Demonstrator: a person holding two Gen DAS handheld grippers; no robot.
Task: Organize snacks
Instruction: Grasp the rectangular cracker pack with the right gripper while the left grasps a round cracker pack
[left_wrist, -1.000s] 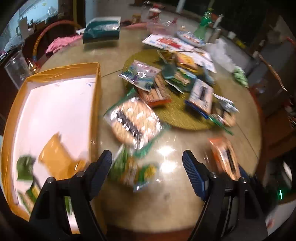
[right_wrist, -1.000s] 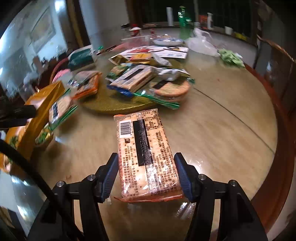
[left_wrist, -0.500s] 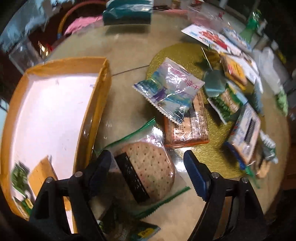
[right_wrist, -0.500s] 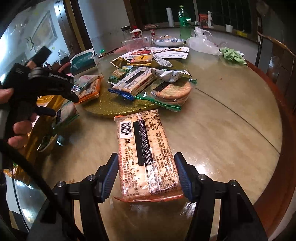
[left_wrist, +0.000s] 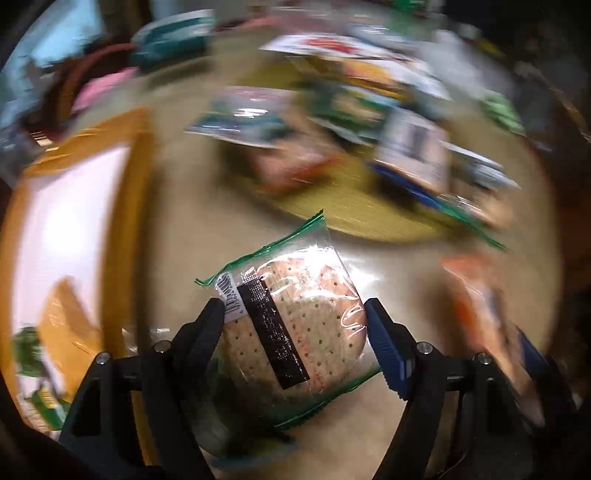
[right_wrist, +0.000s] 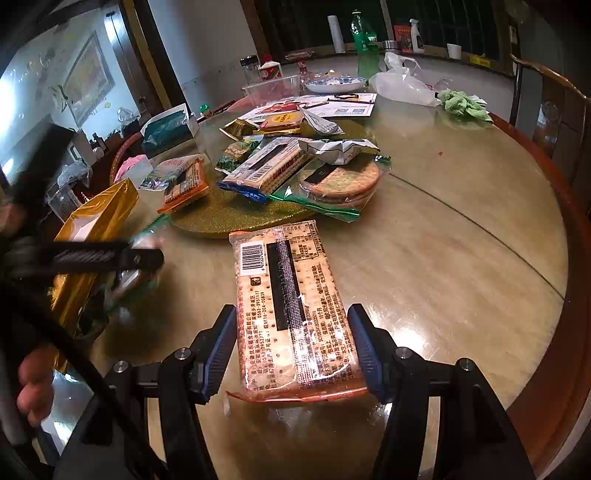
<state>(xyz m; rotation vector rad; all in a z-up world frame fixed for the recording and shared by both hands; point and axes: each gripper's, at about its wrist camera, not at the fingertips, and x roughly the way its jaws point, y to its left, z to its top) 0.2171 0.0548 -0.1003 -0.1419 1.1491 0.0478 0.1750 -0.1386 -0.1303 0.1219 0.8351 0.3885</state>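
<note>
Centrally, our right gripper (right_wrist: 291, 350) clamps the rectangular cracker pack (right_wrist: 291, 314), long axis pointing away up-frame, barcode at its far end; print too small to read. Our left gripper (left_wrist: 295, 328) seemingly pinches the round cracker pack (left_wrist: 295, 325), label stripe diagonal.

A second ago the left gripper (left_wrist: 295, 332) hangs open above the table with nothing between its fingers, the clear green-edged bag of round crackers (left_wrist: 295, 321) lying ahead of it beside the gold-sided cardboard box (left_wrist: 125, 229). Half a second ago it drops over that bag. Now both fingers press against the bag's sides and the bag looks raised off the table, though blur makes this hard to judge. In the right wrist view the left gripper (right_wrist: 110, 258) now sits lower, close against the box (right_wrist: 96, 214).
</note>
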